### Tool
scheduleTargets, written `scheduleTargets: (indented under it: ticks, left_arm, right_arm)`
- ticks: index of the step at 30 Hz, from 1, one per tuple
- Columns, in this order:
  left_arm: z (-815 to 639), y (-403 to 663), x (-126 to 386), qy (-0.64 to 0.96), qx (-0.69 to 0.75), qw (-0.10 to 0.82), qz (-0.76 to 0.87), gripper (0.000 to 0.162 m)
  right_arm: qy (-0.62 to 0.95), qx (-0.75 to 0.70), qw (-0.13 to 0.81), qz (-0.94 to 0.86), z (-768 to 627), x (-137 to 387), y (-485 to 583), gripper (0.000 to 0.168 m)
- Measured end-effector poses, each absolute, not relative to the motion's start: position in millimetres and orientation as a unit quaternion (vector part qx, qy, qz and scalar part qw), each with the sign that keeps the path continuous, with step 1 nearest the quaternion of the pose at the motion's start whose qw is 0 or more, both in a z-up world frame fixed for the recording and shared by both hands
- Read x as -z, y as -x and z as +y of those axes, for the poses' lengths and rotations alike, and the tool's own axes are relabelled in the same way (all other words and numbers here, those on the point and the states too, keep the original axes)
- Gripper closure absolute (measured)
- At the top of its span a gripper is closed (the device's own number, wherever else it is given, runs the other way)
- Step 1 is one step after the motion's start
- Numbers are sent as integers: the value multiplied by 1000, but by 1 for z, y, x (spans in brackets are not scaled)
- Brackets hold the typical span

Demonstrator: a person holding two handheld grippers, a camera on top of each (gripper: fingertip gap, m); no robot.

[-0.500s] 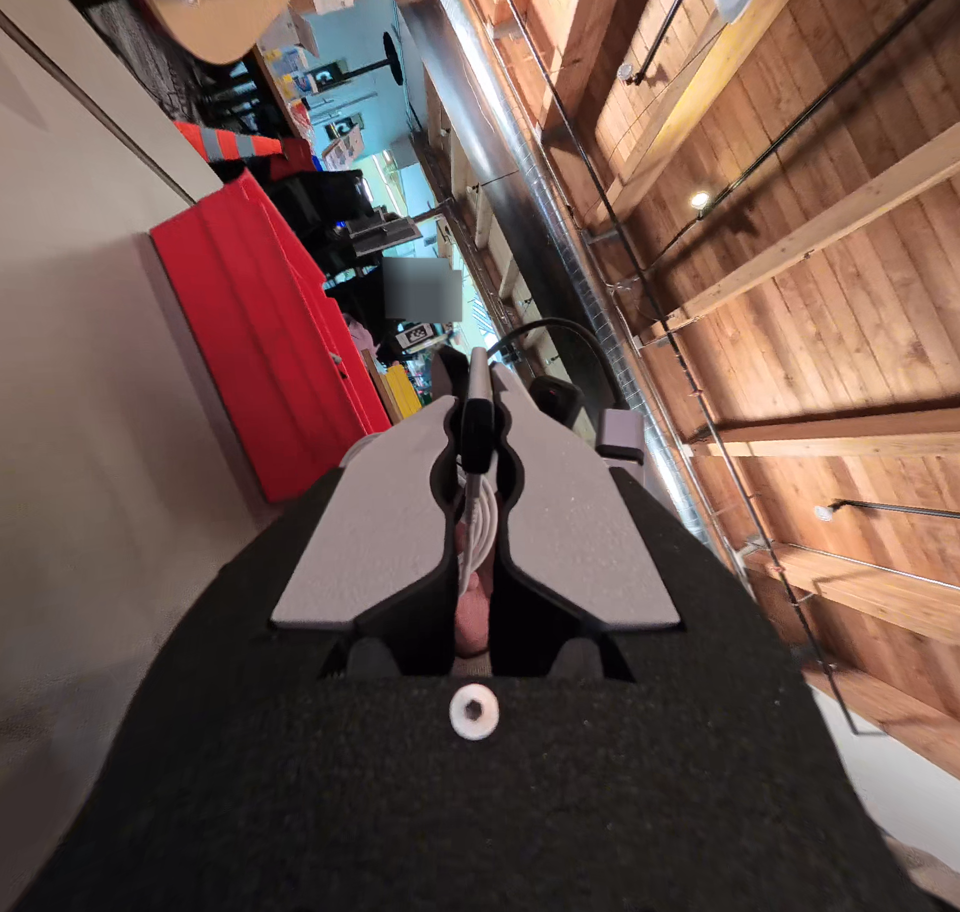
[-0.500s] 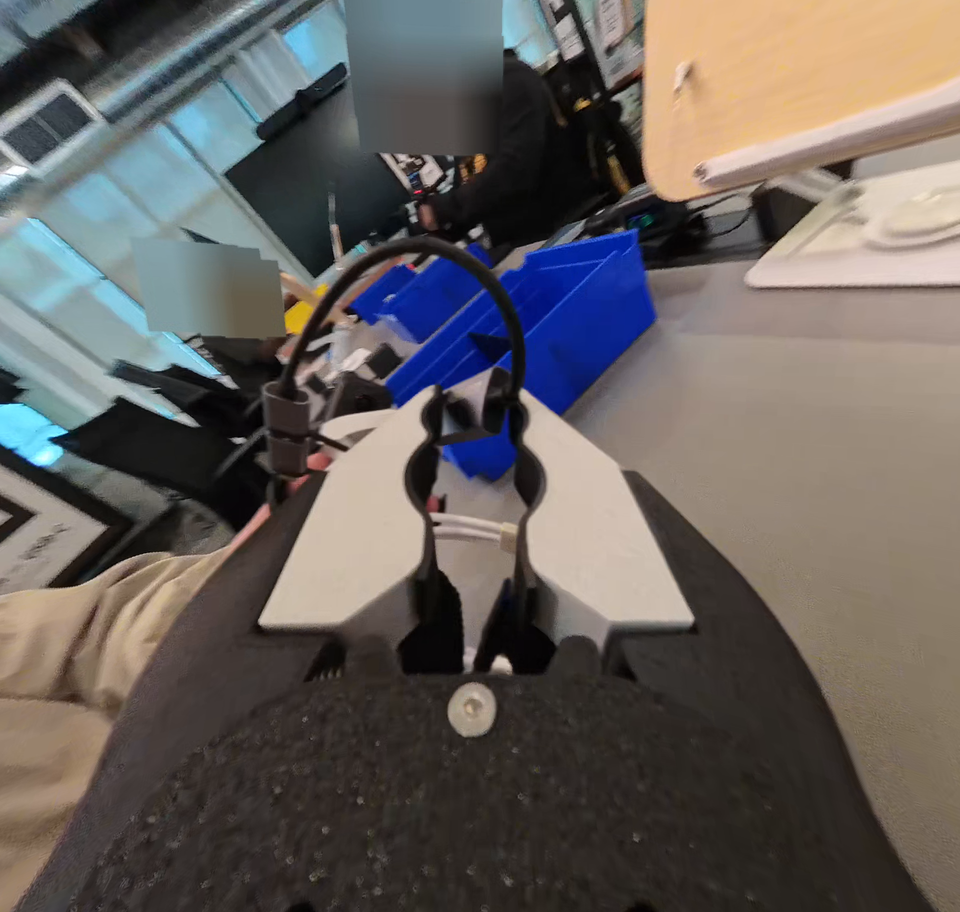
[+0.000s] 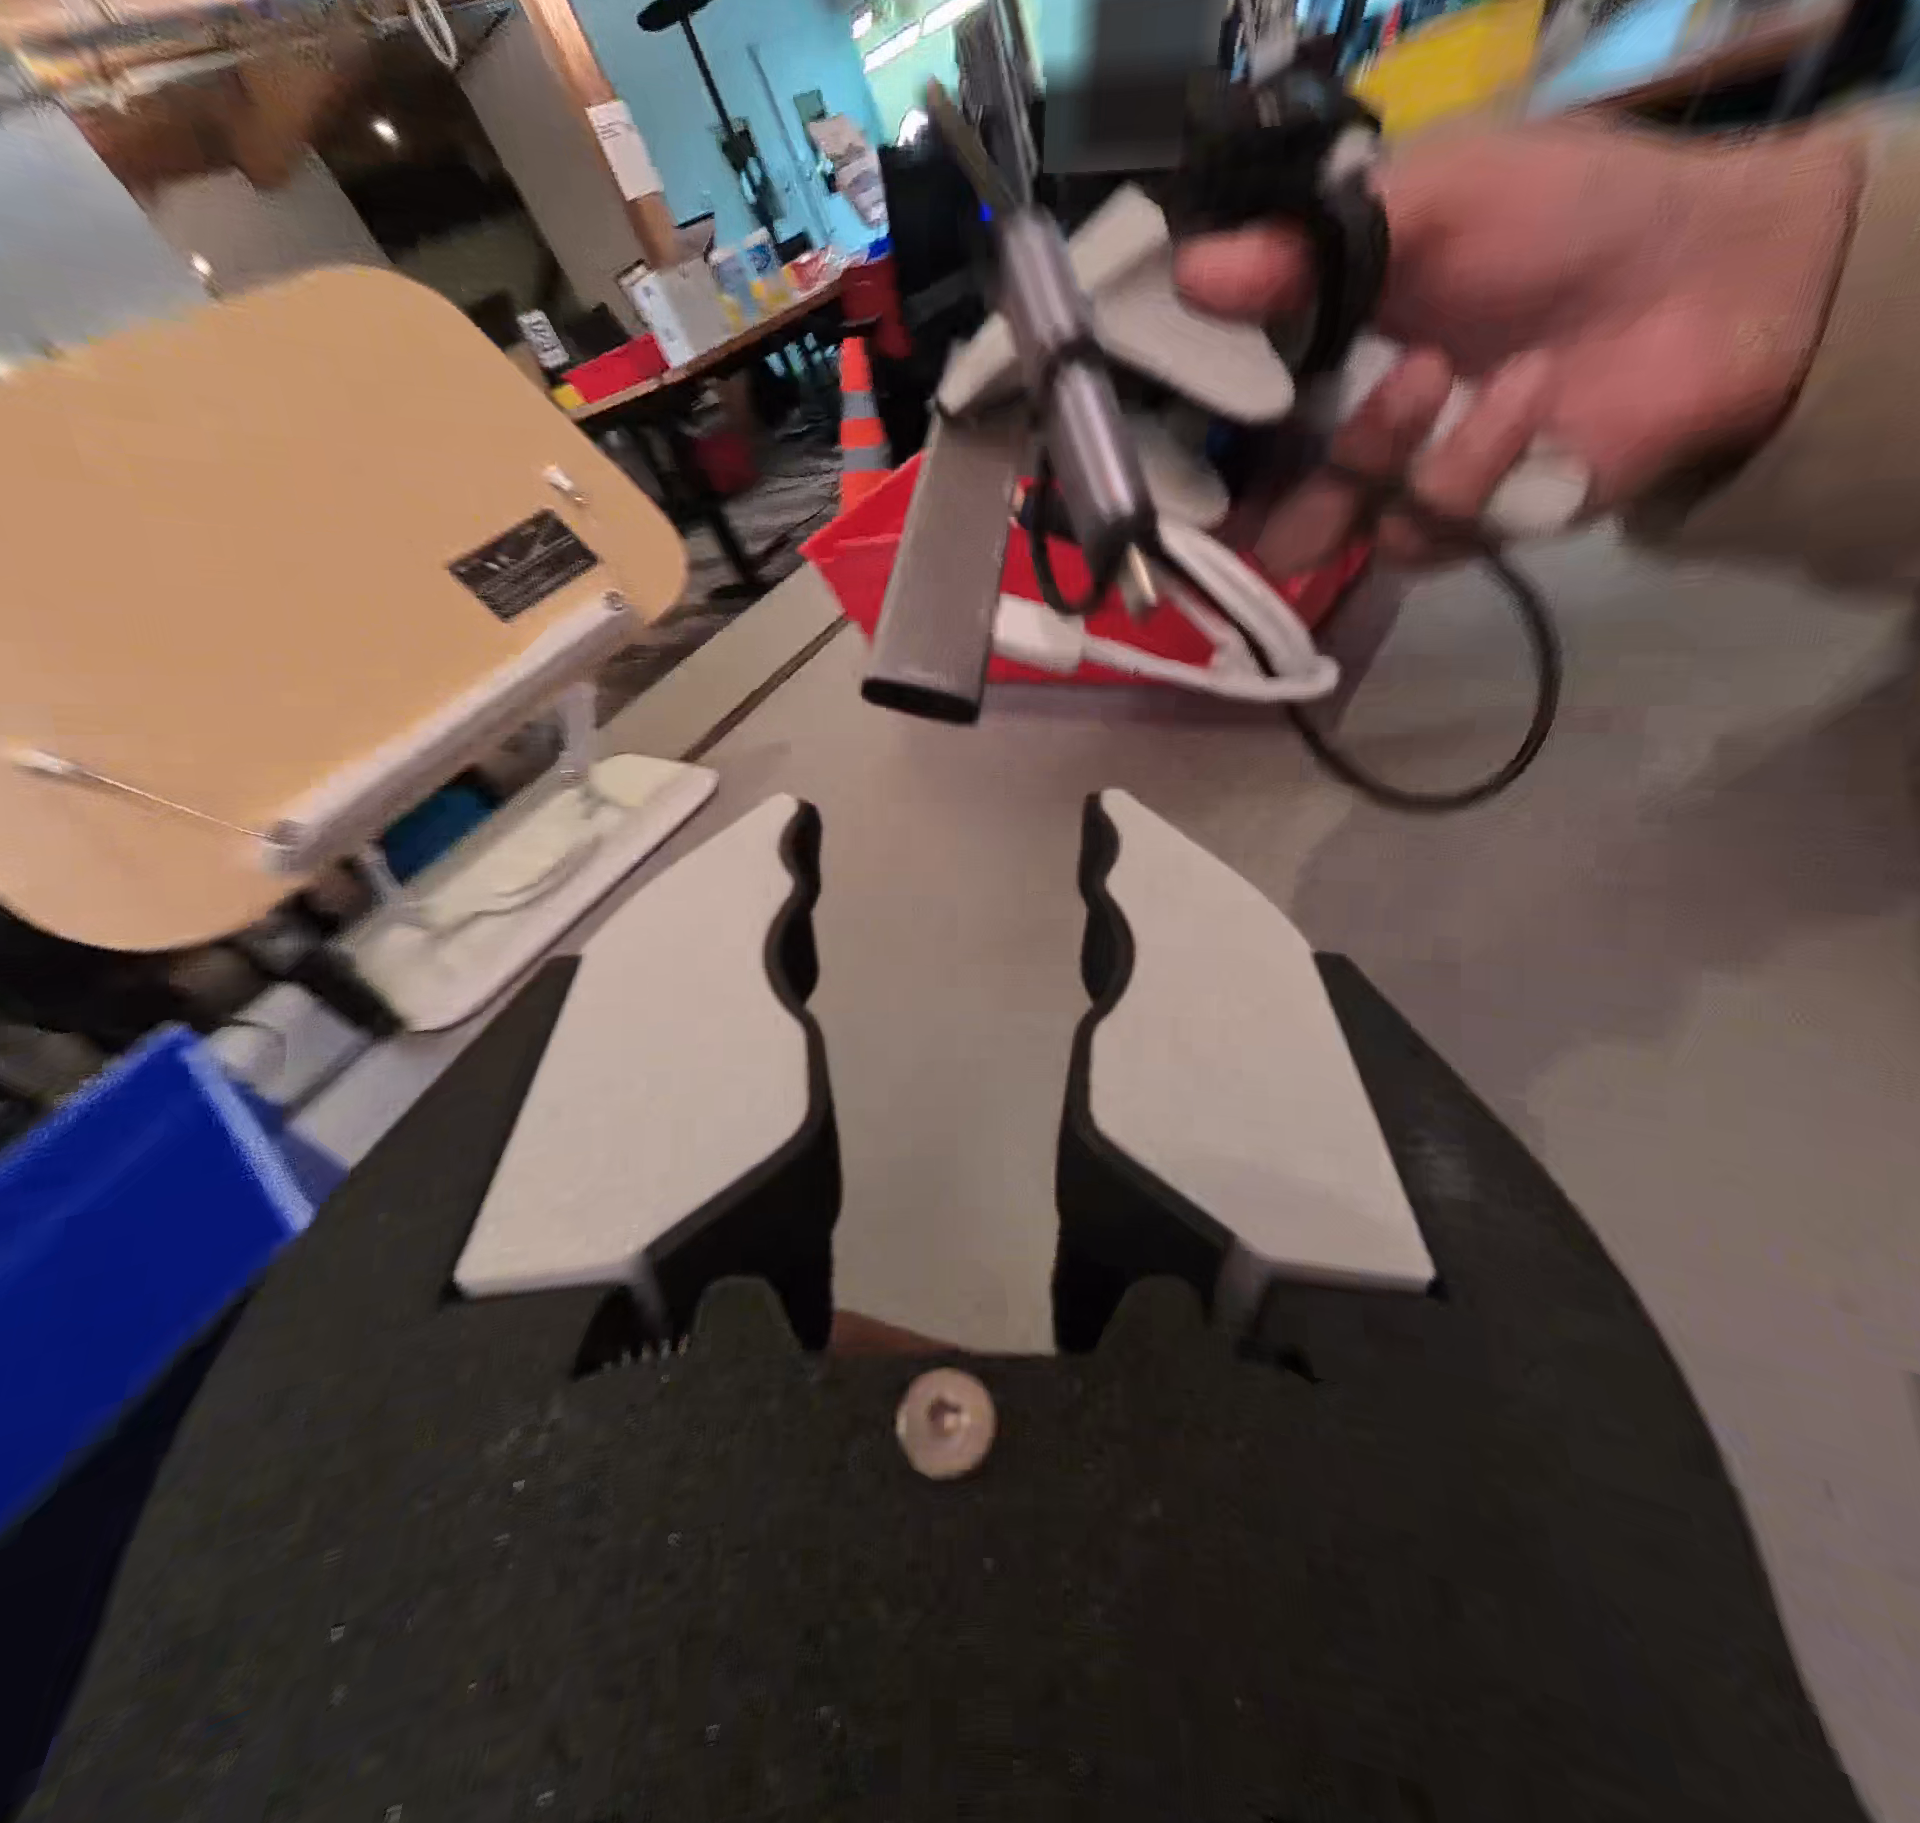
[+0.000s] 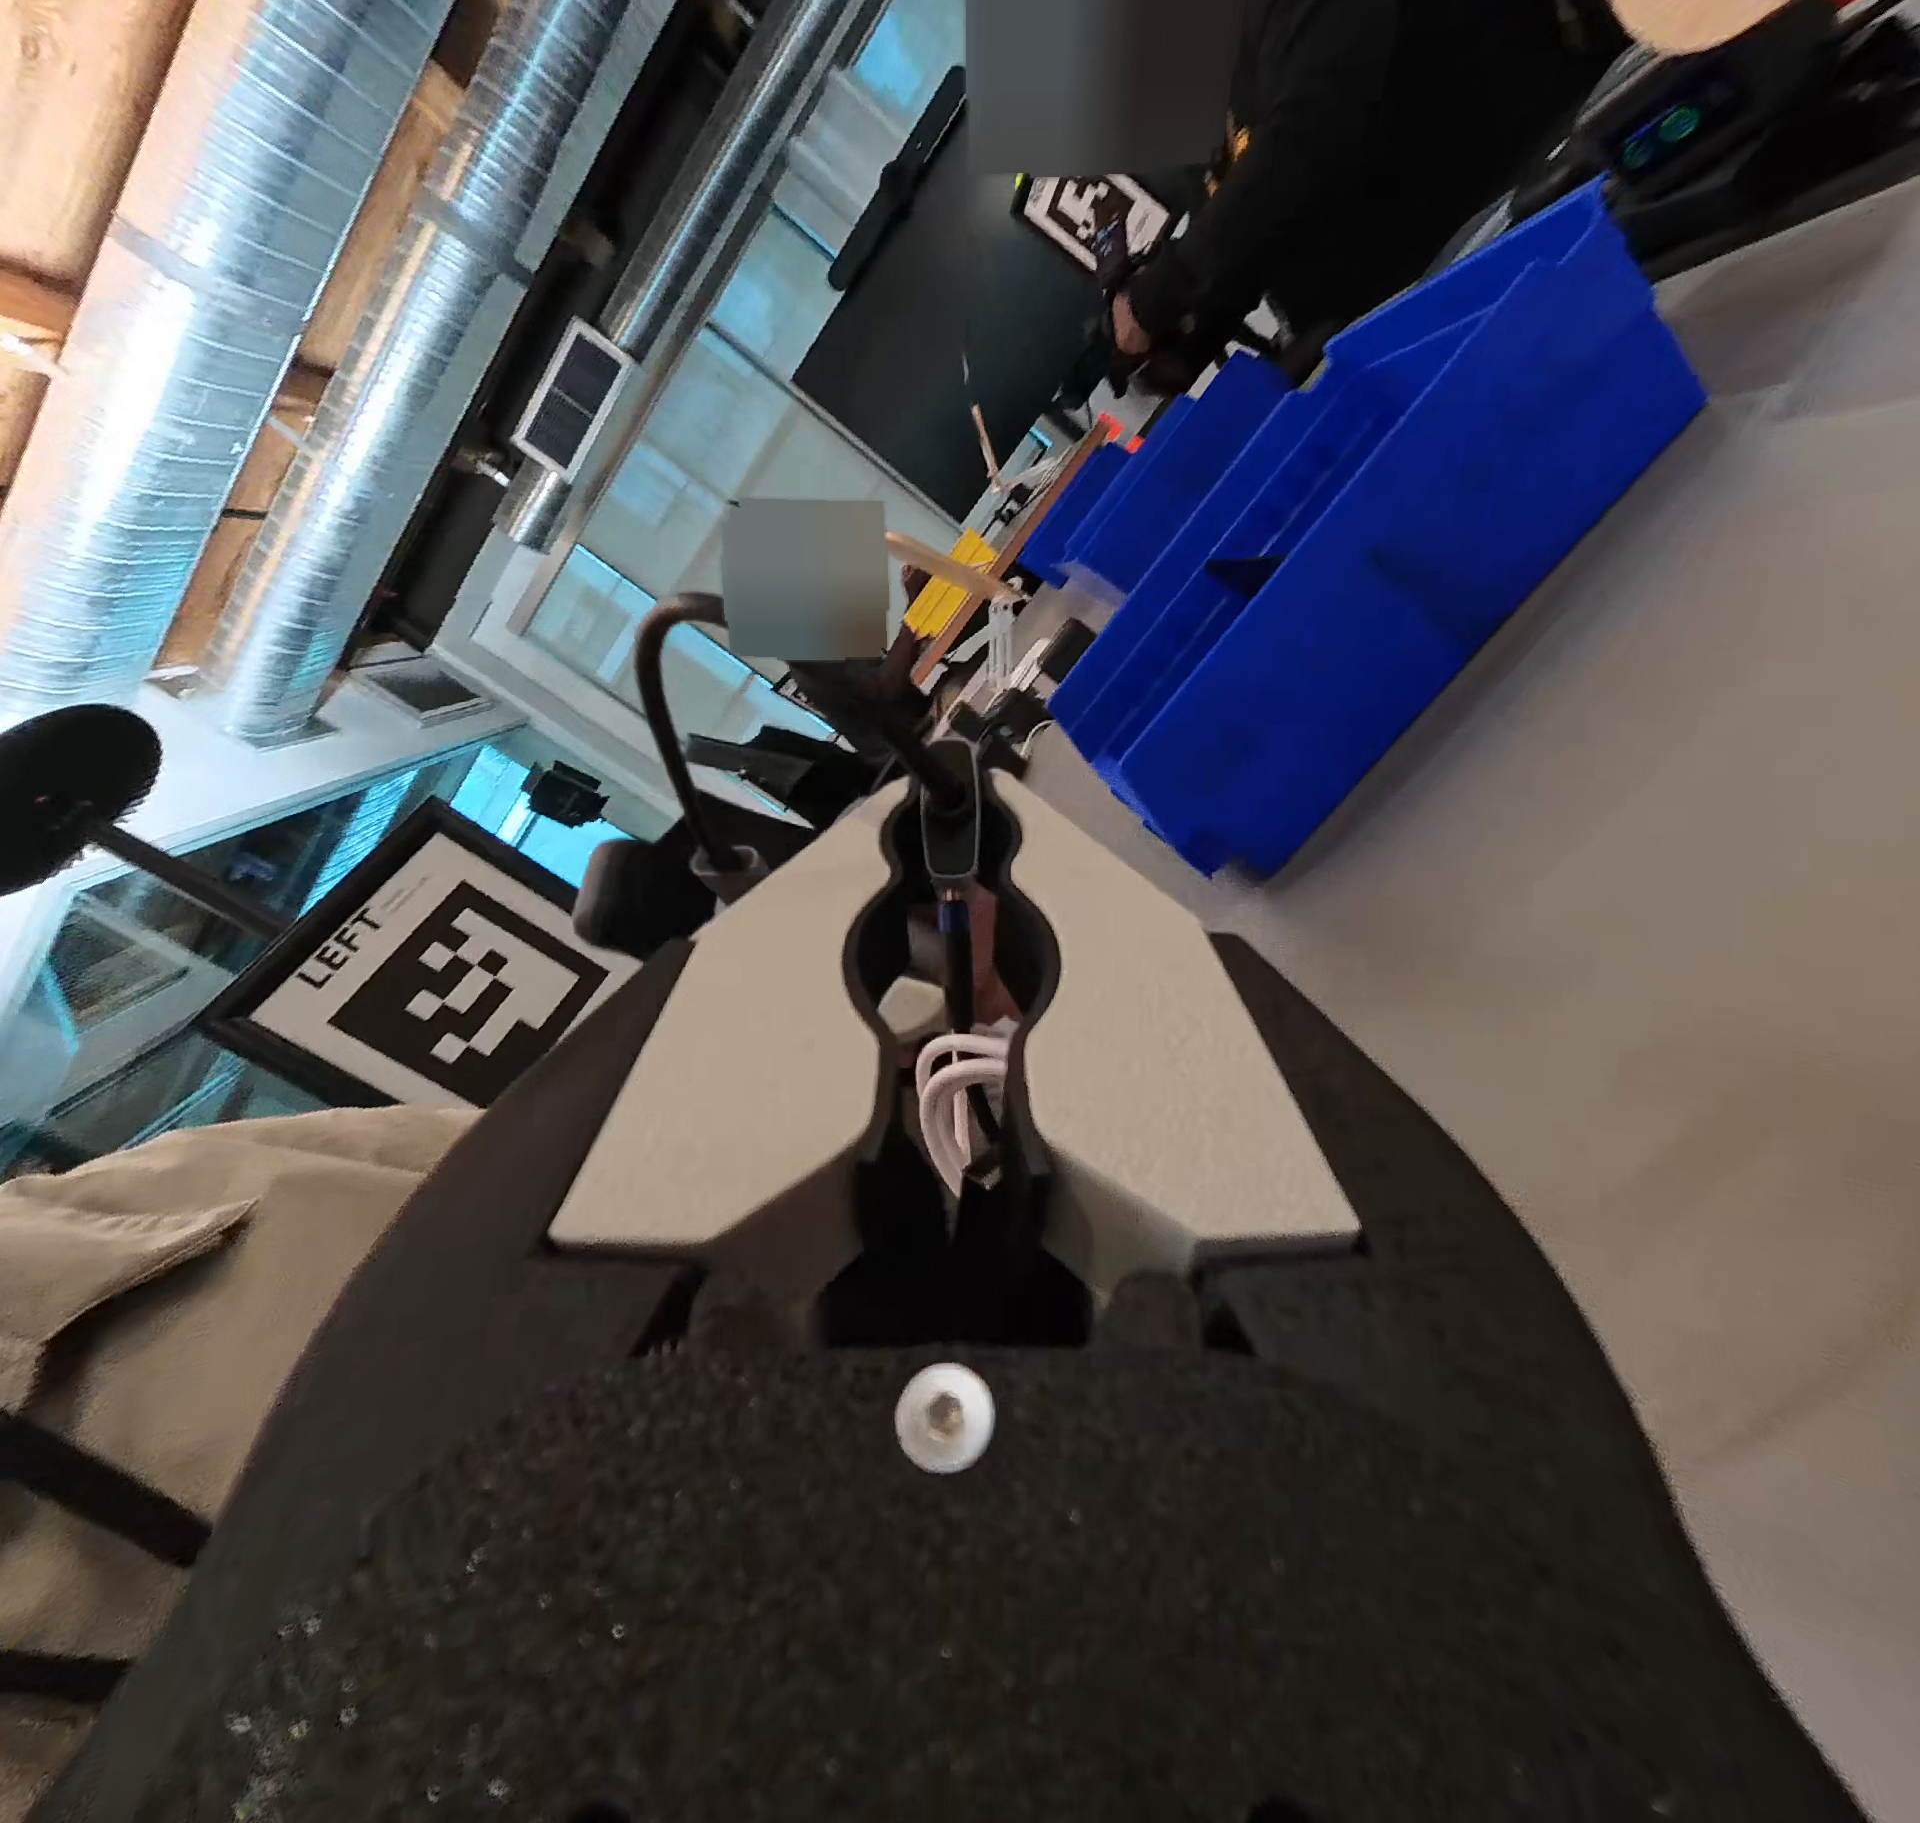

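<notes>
My left gripper (image 3: 945, 817) is open and empty, with its fingers above the bare grey table (image 3: 1558, 994). My right gripper (image 4: 951, 791) is shut on the black plug (image 4: 951, 828) of a black cable (image 4: 665, 693) that loops up and to the left. A white cable coil (image 4: 961, 1087) shows behind its fingers. In the left wrist view the right gripper (image 3: 1091, 339) is held by a hand (image 3: 1579, 319) ahead and above the table. There it grips a slim grey adapter (image 3: 1086, 433), with a grey block (image 3: 935, 568) and a black cable loop (image 3: 1496, 734) hanging below.
A red bin (image 3: 883, 547) with a white cable (image 3: 1226, 630) stands behind the hanging parts. A tan board on a white stand (image 3: 270, 568) is at the left. Blue bins (image 4: 1403, 568) stand at the table's far side, one also at the left wrist view's edge (image 3: 114, 1243). People stand behind.
My left gripper has opened, let go of the dark part and white cable, and swung down from the ceiling to face the table. My right gripper has tilted and closed tighter on the black plug.
</notes>
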State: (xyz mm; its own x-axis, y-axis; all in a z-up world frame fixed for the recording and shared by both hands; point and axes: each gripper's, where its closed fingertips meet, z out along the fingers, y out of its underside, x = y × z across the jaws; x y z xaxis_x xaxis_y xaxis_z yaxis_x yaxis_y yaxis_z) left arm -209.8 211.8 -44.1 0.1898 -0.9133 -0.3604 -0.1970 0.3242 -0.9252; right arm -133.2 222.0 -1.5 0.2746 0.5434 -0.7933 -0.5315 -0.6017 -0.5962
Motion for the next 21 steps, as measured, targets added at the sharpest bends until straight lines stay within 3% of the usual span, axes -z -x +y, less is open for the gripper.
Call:
scheduleTargets:
  ticks: [3,9,13,21]
  left_arm:
    - [206,211,56,485,247,592,594,121]
    - [199,210,55,491,278,577,591,120]
    - [203,211,59,495,278,571,593,137]
    - [202,209,74,491,268,563,609,137]
  right_arm:
    - [659,-628,413,-16,218,4,147,161]
    - [667,-659,348,-21,214,26,169,161]
    - [661,-670,338,-7,216,33,167,161]
    - [678,-661,321,10,219,52,166,161]
